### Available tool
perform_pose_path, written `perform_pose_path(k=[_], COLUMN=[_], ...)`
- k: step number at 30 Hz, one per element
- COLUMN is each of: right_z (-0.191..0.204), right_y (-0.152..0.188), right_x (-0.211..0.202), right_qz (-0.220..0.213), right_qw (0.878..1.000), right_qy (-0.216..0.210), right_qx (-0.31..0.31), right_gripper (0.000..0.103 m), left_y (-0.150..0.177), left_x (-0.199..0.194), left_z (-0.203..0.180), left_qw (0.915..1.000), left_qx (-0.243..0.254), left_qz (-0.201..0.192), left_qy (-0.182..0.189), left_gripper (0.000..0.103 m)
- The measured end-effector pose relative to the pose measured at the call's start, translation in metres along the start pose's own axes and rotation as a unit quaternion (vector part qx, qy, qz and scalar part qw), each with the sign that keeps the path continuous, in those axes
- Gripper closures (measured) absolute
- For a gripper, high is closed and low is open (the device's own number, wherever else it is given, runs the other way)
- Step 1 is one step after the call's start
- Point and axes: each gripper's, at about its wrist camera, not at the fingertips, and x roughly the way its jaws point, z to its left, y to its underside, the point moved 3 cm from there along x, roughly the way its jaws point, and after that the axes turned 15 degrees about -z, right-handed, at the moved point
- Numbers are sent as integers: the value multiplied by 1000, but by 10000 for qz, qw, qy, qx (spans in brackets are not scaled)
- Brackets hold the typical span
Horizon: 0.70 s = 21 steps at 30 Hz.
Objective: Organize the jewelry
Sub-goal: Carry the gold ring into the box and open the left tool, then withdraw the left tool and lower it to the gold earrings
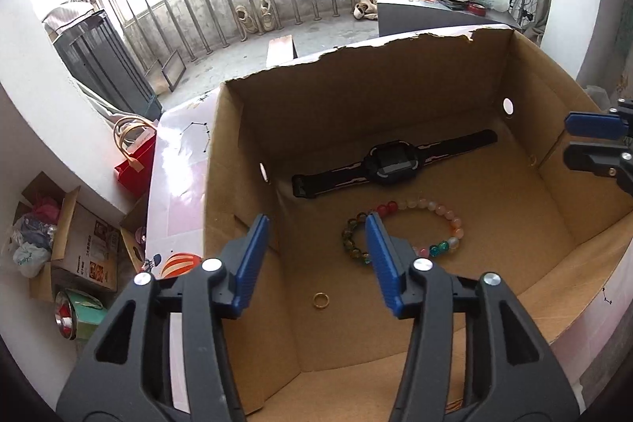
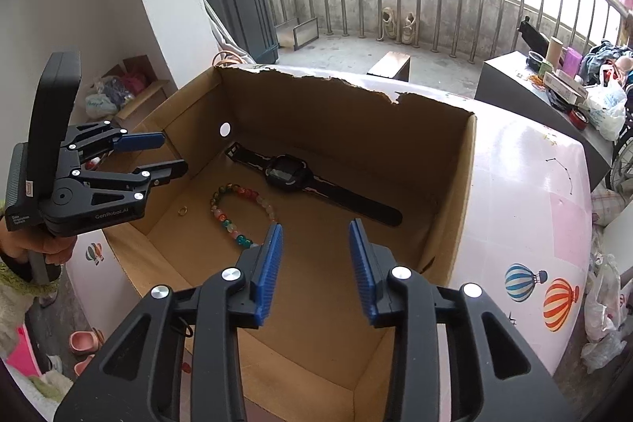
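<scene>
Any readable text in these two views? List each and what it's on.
"GenRobot.AI": on the side of the left gripper, seen in the right wrist view.
Small white label on the black block behind that gripper: first word looks like "Data", the rest too small to read.
Print on the cardboard carton on the floor: too blurred to read.
Watch screen: nothing legible.

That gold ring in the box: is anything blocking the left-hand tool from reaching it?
Nothing visible does. The gold ring lies alone on the cardboard box floor, just beyond the left gripper, whose jaws stand open. The bead bracelet lies farther in.
</scene>
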Motion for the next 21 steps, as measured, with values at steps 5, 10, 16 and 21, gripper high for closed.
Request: perform_pose_path(k=[5, 10, 16, 21], right_z=[-4, -5, 6, 8], right_y=[-1, 4, 44, 78], right_x=[-16, -57, -103, -89], right_qz=[-187, -613, -695, -241], right_qw=[9997, 9978, 9952, 9966], right_qy=[60, 1, -420, -301], right_qx=[107, 262, 551, 723], right_gripper=[67, 67, 67, 68], left_y=[-4, 4, 48, 81], left_x=[-16, -63, -128, -112], left_z=[5, 20, 33, 22], left_qw=[9996, 9959, 9874, 9926], left_qx=[-119, -331, -533, -563], left_qz=[-253, -840, -1472, -991], left_qy=[-47, -46, 244, 413], left_gripper=[47, 44, 44, 48])
